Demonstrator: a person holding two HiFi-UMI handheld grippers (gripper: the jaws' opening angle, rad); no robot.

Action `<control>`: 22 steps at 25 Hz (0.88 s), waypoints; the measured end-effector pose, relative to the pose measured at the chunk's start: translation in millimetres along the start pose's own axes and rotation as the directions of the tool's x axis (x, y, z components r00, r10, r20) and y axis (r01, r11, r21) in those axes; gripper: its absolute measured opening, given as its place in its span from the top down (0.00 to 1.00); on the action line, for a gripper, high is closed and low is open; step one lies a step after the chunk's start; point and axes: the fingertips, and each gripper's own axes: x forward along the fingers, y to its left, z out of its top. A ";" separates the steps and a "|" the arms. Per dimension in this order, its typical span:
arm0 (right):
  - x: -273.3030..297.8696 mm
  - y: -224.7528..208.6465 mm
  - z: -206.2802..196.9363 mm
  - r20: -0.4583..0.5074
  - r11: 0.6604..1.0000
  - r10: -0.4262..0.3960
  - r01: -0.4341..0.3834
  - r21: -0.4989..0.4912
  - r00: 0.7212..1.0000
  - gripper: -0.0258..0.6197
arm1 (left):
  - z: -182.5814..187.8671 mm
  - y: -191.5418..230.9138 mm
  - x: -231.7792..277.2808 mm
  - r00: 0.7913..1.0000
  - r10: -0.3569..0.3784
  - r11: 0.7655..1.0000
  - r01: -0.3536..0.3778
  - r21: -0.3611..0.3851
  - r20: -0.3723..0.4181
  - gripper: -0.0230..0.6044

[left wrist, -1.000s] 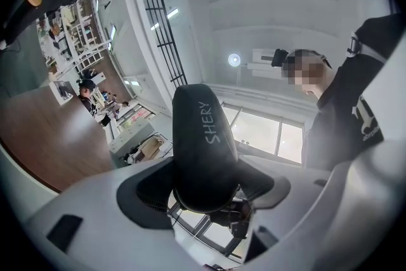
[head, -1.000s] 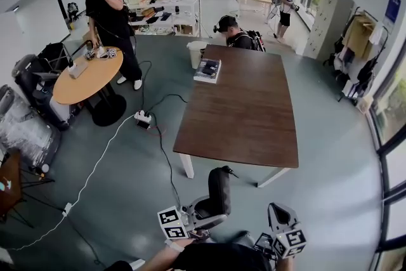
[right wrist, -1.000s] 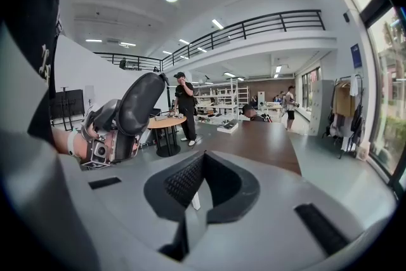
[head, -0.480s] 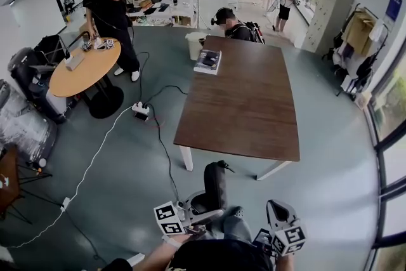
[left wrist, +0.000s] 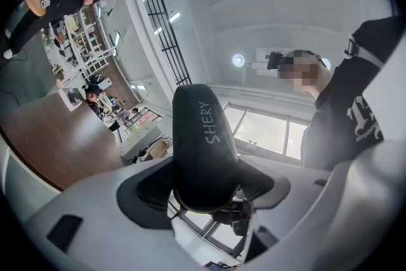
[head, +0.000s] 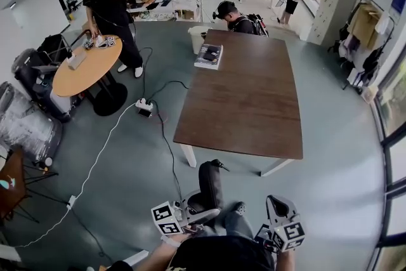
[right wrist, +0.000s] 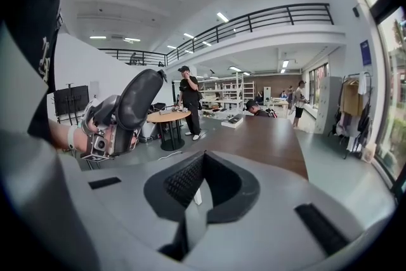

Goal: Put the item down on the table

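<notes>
Left gripper (left wrist: 203, 182) fingers were clamped on the low end of the case (left wrist: 200, 136), and most of it stood out past the fingertips. The shell was smooth matte black, a rounded oblong with white lettering, so it could pivot or slip from the ribbed pads. The table (head: 247, 105) was well ahead of the fingers, so release here risked the floor. Right gripper (right wrist: 196, 190) fingers were nearly together and empty.

The item (left wrist: 202, 149) is black with white letters "SHERY". The left gripper (left wrist: 204, 178) is pale grey with black pads (left wrist: 149, 190); its cube (head: 166, 219) is white with black square marks. The table (head: 247, 98) is dark brown, the round table (head: 82, 76) light orange, the floor (head: 114, 181) grey-green.
</notes>
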 end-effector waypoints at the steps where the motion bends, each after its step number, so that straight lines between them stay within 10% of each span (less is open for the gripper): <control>1: -0.3 -7.5 -2.8 0.000 1.000 -0.003 0.003 0.005 1.000 0.98 | -1.1 1.7 6.2 1.000 -0.002 1.000 0.002 -0.002 -0.002 0.46; 22: -22.6 -174.9 -8.3 0.065 0.983 -0.163 0.156 0.101 0.985 0.98 | -30.6 30.1 161.1 0.985 -0.119 0.991 0.124 0.040 -0.124 0.46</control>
